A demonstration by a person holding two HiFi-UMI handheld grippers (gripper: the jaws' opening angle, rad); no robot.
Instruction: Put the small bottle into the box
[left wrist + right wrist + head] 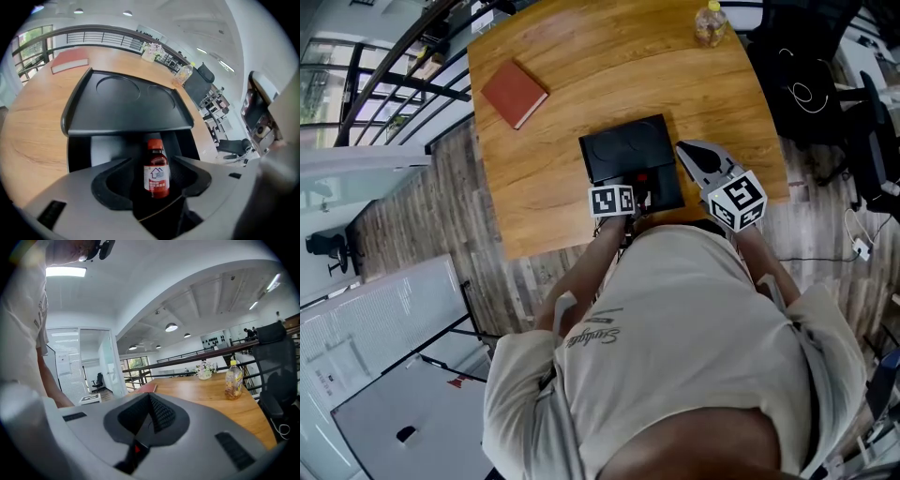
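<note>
- A red book [514, 93] lies on the far left part of the wooden table [544, 178], well apart from everything else.
- The left gripper [156, 165] hangs over the near edge of the table, reaching down into the box [78, 150]. Its jaws stand wide apart and grip nothing.
- The box is black and sits at the near middle of the table. Its lid [126, 105] is swung up and open on the far side.
- The small bottle [156, 172], brown with a red cap and a white label, stands upright inside the box. It is between the left gripper's two jaws, with a gap on either side of it.
- The right gripper [149, 401] is held just to the right of the box, above the table. Its jaws are pressed together with nothing between them.
- A yellow drink bottle [710, 23] stands upright at the far right edge of the table.
- A black office chair [811, 84] is beyond the table's right side.
</note>
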